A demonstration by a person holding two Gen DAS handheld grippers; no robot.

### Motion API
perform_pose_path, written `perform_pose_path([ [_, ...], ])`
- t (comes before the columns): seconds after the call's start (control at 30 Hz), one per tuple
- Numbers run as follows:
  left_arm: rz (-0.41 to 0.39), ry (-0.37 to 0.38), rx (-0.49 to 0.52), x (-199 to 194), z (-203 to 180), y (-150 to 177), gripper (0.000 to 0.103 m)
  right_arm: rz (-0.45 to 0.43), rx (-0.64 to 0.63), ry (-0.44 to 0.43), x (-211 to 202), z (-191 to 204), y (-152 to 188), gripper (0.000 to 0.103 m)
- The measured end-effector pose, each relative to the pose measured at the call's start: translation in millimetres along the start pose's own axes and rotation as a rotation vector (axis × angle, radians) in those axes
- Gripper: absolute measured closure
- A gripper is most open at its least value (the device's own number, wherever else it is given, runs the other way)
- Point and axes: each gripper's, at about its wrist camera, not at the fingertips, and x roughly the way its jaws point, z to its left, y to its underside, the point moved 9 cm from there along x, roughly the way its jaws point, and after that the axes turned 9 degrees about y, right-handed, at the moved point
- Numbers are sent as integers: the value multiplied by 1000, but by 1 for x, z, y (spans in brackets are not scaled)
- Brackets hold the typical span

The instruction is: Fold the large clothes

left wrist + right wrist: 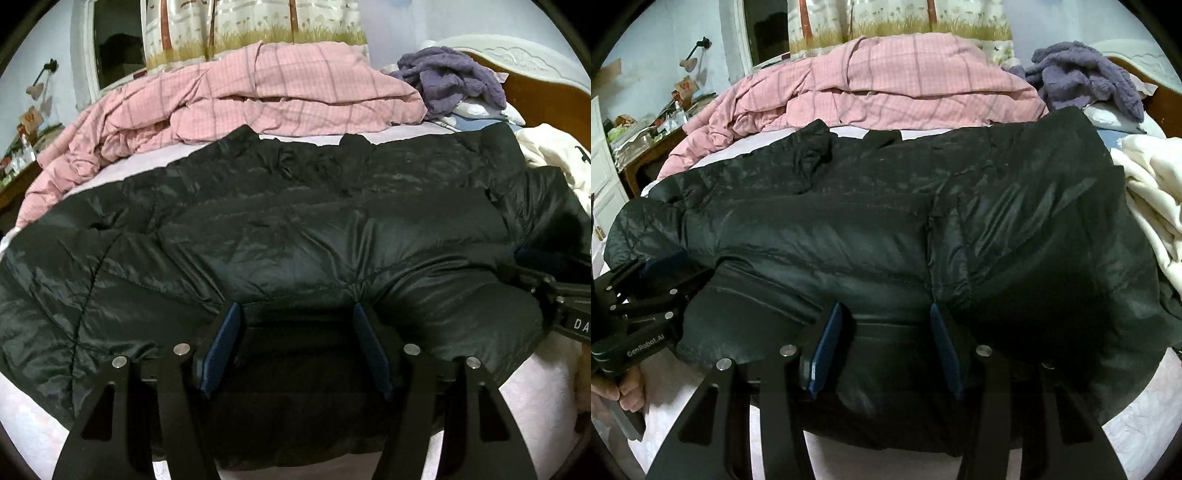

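Both claws hang with jaws apart over a black puffer jacket (295, 229) spread across a bed; the left gripper (295, 314) and the right gripper (886, 314) each point at the jacket's near hem at six o'clock, blue pads (223, 347) spread wide, shiny fabric lying between them but not pinched. No earlier frame shows how they got there. In the left wrist view the right claw pokes in at three o'clock; in the right wrist view the left claw enters at nine o'clock, a person's hand (626, 391) wrapped around its handle. The jacket fills the middle of both views, lying flat and crosswise on the pale lilac bed sheet (535, 398), its collar toward twelve o'clock. Behind it at twelve o'clock a pink checked duvet (258, 96) is heaped. A cream garment (1152, 192) lies bunched at three o'clock, touching the jacket's edge. A purple fleece (454, 77) sits crumpled at one o'clock near the carved headboard (532, 62). A meadow-print curtain (258, 26) hangs at twelve o'clock. A cluttered wooden side table (646, 136) stands at ten o'clock.
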Motion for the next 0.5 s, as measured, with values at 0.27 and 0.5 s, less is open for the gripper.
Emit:
perform_pose_path([
  [0.27,-126,82,-47,-33,10,-16,41,-131,108,14,-39,-28,-8,48],
  [0.5,-289,39,-168,-105,64,-38,28,-294,264,213,-101,-109,-17,25],
])
